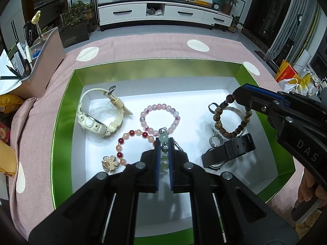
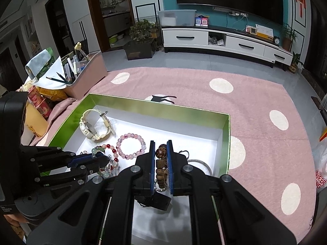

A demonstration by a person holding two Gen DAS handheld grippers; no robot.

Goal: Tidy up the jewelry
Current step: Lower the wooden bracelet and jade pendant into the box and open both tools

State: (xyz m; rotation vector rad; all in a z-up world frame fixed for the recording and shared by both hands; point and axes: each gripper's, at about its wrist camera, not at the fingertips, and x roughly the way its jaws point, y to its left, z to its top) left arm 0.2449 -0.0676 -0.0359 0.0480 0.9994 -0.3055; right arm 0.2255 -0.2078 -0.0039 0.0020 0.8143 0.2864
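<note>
A green box [image 1: 67,106] with a white floor holds the jewelry; it also shows in the right wrist view [image 2: 143,104]. My left gripper [image 1: 164,143] is shut on a green bead bracelet [image 1: 164,139], low over the box floor. My right gripper [image 2: 161,151] is shut on a brown wooden bead bracelet [image 2: 160,153], which hangs as a loop [image 1: 219,125] over a silver bangle [image 1: 235,110]. A cream watch [image 1: 96,120], a pink bead bracelet [image 1: 159,108], a red and peach bead bracelet [image 1: 130,134], a pearl flower brooch [image 1: 110,163] and a black watch [image 1: 229,151] lie inside.
The box sits on a pink cloth with white dots [image 1: 143,45]. A pink organizer with pens [image 1: 45,61] stands at the left. Snack bags [image 1: 8,106] lie at the left edge. A TV cabinet [image 1: 163,14] is far behind.
</note>
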